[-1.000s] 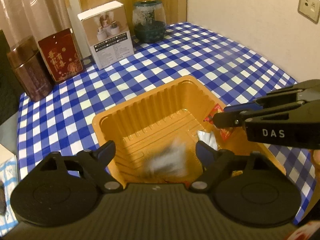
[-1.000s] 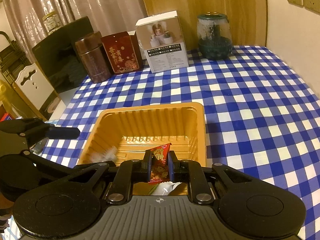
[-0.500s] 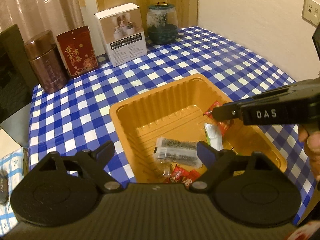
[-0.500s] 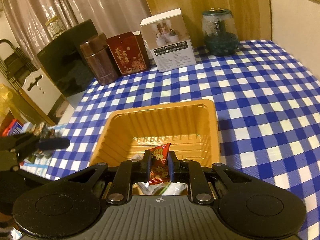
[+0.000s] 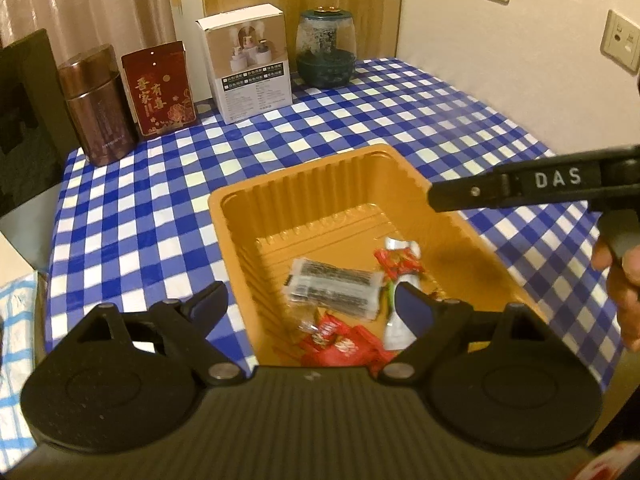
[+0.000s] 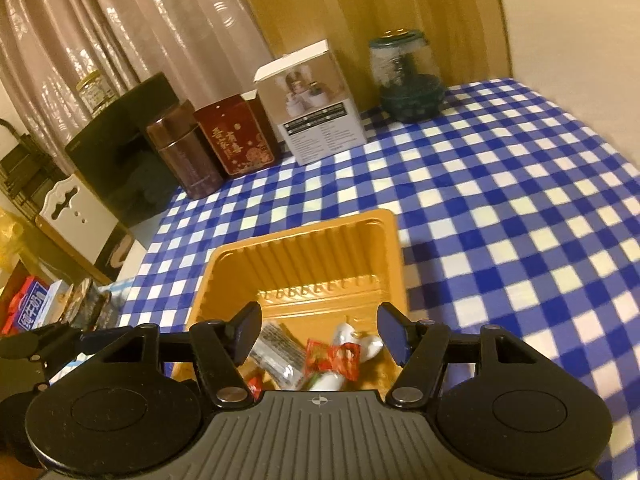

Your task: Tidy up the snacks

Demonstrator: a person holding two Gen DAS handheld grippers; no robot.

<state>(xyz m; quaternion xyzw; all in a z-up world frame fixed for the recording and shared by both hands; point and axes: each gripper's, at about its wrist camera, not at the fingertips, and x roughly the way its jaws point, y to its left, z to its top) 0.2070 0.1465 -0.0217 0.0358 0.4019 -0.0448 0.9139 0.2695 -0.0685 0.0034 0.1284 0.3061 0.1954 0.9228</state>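
right gripper (image 6: 318,330) just opening, empty, red snack packet (image 6: 332,360) in tray (image 6: 304,232).

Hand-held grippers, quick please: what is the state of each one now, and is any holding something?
Left hand-held gripper: open, holding nothing.
Right hand-held gripper: open, jaws have just been opening; the red snack packet lies in the orange tray.

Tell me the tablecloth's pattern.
Blue and white checks on the tablecloth; clearest in the left wrist view.

Snacks (image 5: 334,288) in tray (image 5: 304,172) (boxes (image 5: 248,68) behind)
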